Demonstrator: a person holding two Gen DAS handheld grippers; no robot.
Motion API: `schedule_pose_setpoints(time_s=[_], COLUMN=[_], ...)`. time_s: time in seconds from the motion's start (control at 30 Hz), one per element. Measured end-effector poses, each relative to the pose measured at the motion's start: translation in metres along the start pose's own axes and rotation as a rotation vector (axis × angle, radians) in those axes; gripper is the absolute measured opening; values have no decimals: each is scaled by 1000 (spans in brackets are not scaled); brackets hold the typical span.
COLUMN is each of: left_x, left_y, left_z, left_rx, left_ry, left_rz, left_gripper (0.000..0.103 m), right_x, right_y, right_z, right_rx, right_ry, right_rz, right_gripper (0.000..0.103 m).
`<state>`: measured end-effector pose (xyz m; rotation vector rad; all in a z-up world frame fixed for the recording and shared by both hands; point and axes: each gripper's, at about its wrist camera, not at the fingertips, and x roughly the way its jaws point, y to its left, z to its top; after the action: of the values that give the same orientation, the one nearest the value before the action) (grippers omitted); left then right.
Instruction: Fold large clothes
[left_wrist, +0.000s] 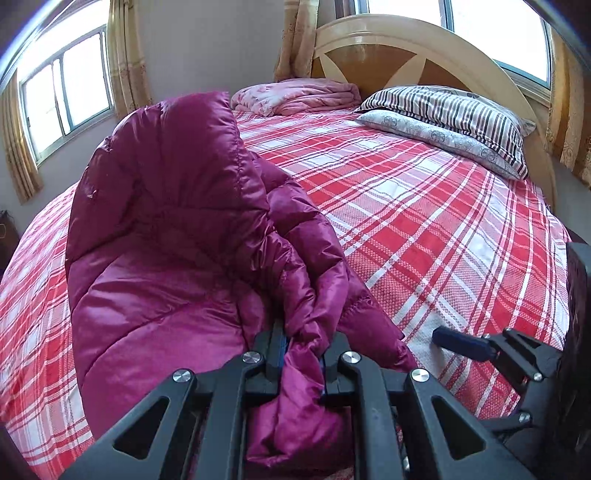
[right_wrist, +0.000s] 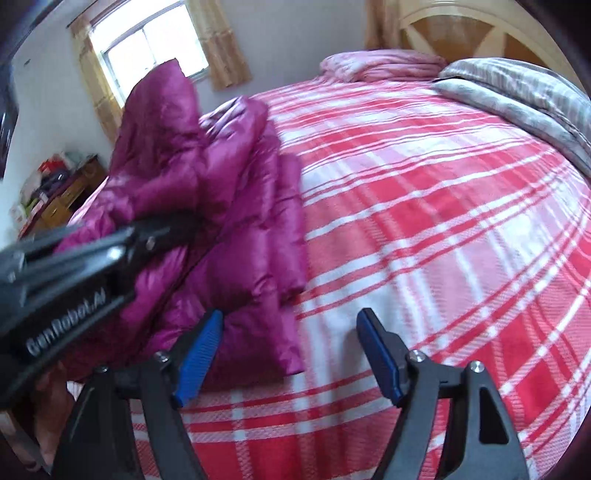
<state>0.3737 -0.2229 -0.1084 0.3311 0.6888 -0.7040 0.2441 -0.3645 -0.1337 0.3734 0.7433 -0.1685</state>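
The left hand-held gripper (left_wrist: 301, 363) is clamped on a bunched edge of the magenta quilted down coat (left_wrist: 166, 229); the fabric is gathered between its two blue-padded fingers and rises out of the grip in a tall, puffed fold. The right hand-held gripper (right_wrist: 291, 354) stands with its fingers apart and holds nothing; its left pad (right_wrist: 197, 360) lies just beside the near corner of the coat, and its right pad is over bare bedspread. In the left wrist view, one finger of the right unit shows at the lower right, near the coat's lower edge but apart from it. The coat lies on the left half of the bed (left_wrist: 424, 229), on a red-and-white plaid bedspread, partly doubled over itself, with one quilted panel standing upright above the rest. At the head of the bed, well apart from the coat, are a folded pink blanket (left_wrist: 295, 96), a striped pillow (left_wrist: 454, 110) stacked on a patterned grey pillow (left_wrist: 443, 142), and a wooden headboard (left_wrist: 406, 48). Judged from this layout, the step in hand is a fold in progress: one edge is lifted by the left unit for carrying across the garment. The next move calls for the right unit to close on the free corner beside it, so that both corners travel together. The filling is bulky and the shell looks slippery; expect the fold to spring open unless it is laid down and pressed flat. The right wrist view is motion-blurred, so contact at the left pad cannot be confirmed.
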Motion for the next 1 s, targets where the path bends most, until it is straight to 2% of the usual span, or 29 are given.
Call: schedule_pose_setpoints(time_s=[0.17,0.3,0.43,0.47,0.53,0.57,0.6,0.63,0.67,0.73,0.77,0.8,0.83,0.87,0.9,0.93,1.0], left_x=[3,-9,-52,-68,-99,-113,-127,-139,-146,-145,-133,-123,-108,-96,-76,-58,-36], left_y=[-3,-14,-11,-5,14,26,40,56,76,118,140,159,183,198,212,216,212], left_z=[-1,0,10,12,16,16,15,13,11,3,-2,-8,-16,-24,-33,-40,-49], left_rx=[10,59,55,40,-19,-50,-92,-132,-185,-287,-298,-313,-360,-398,-439,-458,-455], left_ry=[-4,-17,-136,-184,-271,-308,-360,-404,-423,-413,-368,-314,-249,-201,-120,-60,-18], left_rz=[5,61,104,100,117,131,163,239,331,462,588,661,651,582,500,462,401], left_gripper=[12,16,25,28,54,62,78,84,84,84,84,84,84,84,84,84,84], right_x=[-2,-4,-3,-3,-1,2,3,3,3,3,3,3,3,3,3,3,2], right_y=[3,4,5,6,7,9,10,11,11,14,14,14,14,14,14,14,12], right_z=[-1,-5,-6,-7,-6,-6,-6,-6,-6,-7,-8,-7,-8,-7,-7,-7,-7], right_rx=[-20,-42,-48,-50,-60,-69,-72,-72,-73,-80,-80,-81,-81,-82,-82,-80,-67], right_ry=[-13,-23,-25,-26,-25,-25,-26,-25,-25,-26,-26,-27,-28,-28,-29,-30,-33], right_rz=[-31,-54,-58,-60,-66,-71,-73,-74,-75,-81,-83,-84,-84,-85,-85,-83,-76], right_gripper=[77,77,78,78,79,80,80,81,81,81,82,82,82,82,82,82,82])
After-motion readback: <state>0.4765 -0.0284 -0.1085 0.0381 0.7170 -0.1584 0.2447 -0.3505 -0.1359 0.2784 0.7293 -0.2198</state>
